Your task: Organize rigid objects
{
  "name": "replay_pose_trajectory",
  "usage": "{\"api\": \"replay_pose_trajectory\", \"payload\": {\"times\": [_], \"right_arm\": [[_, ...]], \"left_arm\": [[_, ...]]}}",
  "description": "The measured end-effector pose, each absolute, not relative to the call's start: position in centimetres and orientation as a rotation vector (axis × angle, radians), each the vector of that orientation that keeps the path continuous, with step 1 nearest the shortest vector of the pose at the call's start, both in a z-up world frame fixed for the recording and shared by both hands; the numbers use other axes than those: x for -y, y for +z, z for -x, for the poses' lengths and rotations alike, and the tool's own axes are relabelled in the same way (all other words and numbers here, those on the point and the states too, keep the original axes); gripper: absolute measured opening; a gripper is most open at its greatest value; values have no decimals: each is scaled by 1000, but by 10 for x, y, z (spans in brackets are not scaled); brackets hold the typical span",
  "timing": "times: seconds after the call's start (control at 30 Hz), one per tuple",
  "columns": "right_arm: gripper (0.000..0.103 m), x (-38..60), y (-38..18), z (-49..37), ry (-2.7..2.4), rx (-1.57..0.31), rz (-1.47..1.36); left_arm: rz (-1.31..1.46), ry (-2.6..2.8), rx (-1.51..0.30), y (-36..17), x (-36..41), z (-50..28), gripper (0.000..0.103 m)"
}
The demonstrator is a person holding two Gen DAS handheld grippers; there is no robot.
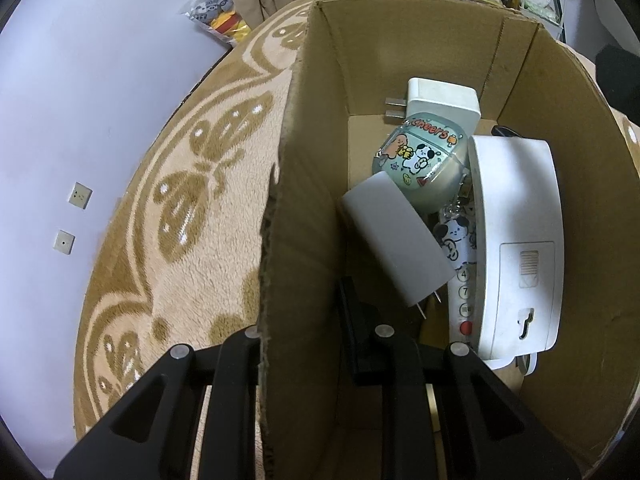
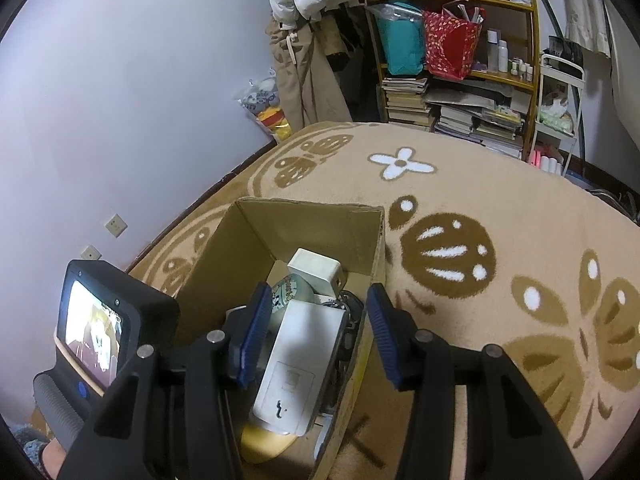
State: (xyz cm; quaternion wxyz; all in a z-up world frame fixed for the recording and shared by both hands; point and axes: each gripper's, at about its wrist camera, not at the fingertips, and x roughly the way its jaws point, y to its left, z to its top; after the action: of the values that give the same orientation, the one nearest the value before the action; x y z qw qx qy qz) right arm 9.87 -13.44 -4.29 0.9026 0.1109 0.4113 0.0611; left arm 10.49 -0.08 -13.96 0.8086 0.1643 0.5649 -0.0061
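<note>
Here my left gripper (image 1: 304,344) straddles the near wall of the cardboard box (image 1: 312,128), one finger outside over the rug (image 1: 192,240) and one inside, pinching the cardboard between them; I judge that hold is there to steady the box while things go in. The fingertips are hidden behind the wall, so how firmly they press I cannot tell.

My right gripper (image 2: 316,336) hangs spread wide above the box's open top, blue pads (image 2: 256,332) apart and nothing between them, one pad over the inside and the other over the far wall.

Inside the box, nearest me, lies a white charger block (image 1: 394,240) with its prongs toward me, and beside it a large white device (image 1: 516,240) standing on edge against the right wall, probably propped so because the floor is crowded. Beneath them a remote (image 1: 464,296) shows only some buttons; the rest is covered. Farther in sit a cartoon-printed case (image 1: 420,168) and a second white plug (image 1: 440,100) against the back wall.

Something dark behind the white device is too buried to name. Beyond the rug, a cluttered shelf (image 2: 460,60) stands against the wall.
</note>
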Motion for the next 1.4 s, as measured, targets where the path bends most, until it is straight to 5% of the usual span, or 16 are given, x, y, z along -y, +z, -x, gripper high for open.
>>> {"api": "replay_pose_trajectory", "payload": {"times": [0.33, 0.43, 0.93, 1.4], "right_arm": [[62, 140, -38, -82, 116, -860, -239], [74, 141, -36, -76, 118, -857, -250], [98, 161, -26, -43, 61, -818, -276], [103, 166, -5, -12, 26, -734, -235]], "left_arm": [[-352, -11, -1208, -136, 0, -105, 20], [-353, -12, -1196, -131, 1, -103, 20], [-285, -52, -1108, -85, 0, -83, 24], [-283, -84, -902, -25, 0, -35, 94]]}}
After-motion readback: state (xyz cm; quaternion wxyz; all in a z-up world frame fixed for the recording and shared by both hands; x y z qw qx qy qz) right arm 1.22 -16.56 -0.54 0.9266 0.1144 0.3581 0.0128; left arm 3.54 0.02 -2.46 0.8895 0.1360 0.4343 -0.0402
